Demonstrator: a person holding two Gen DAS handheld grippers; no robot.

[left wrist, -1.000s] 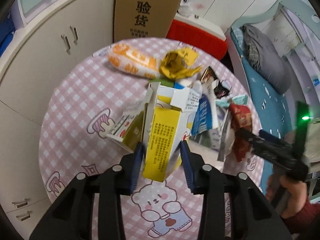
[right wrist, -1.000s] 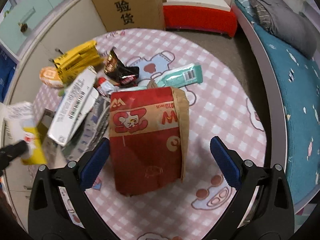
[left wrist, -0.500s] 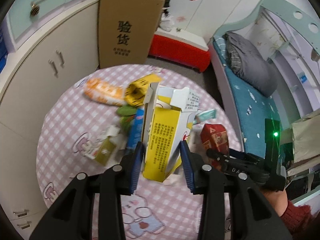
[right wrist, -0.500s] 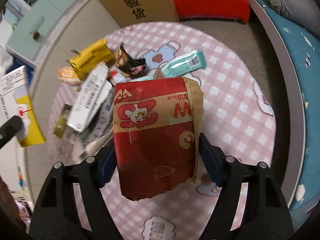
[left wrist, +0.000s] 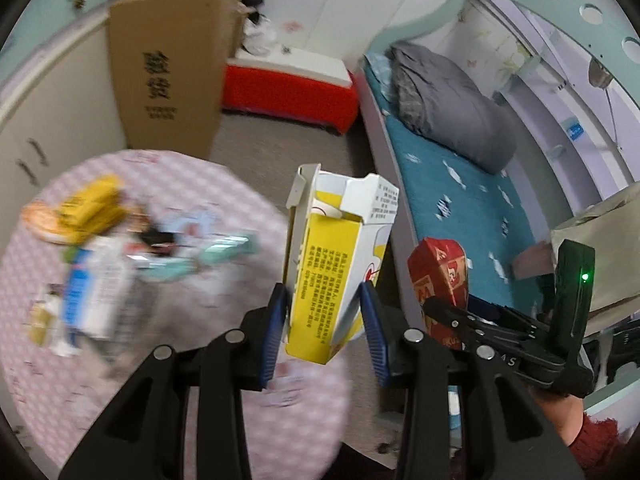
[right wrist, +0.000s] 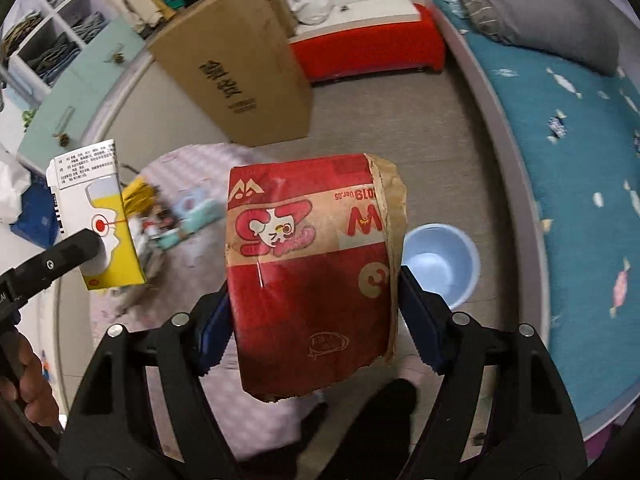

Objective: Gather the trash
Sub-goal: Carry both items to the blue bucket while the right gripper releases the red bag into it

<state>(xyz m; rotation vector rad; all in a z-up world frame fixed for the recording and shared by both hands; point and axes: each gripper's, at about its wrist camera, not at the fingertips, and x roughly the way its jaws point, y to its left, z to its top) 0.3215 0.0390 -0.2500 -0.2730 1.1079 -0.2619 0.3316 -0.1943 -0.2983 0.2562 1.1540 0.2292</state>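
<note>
Beside the bed [right wrist: 568, 152] stood a round table [left wrist: 120, 380] with a pink checked cloth, and blurred wrappers lay near its far left edge. On the floor by the table's right edge was a pale blue bucket [right wrist: 438, 262], probably the bin. Right tool [right wrist: 314, 320] pinched a red paper bag [right wrist: 308, 264] by its sides, in the air above the floor; it looked light and soft, easy to crush. Left tool [left wrist: 322, 322] clamped a yellow carton [left wrist: 332, 276] at its lower end, stiff but empty.
</note>
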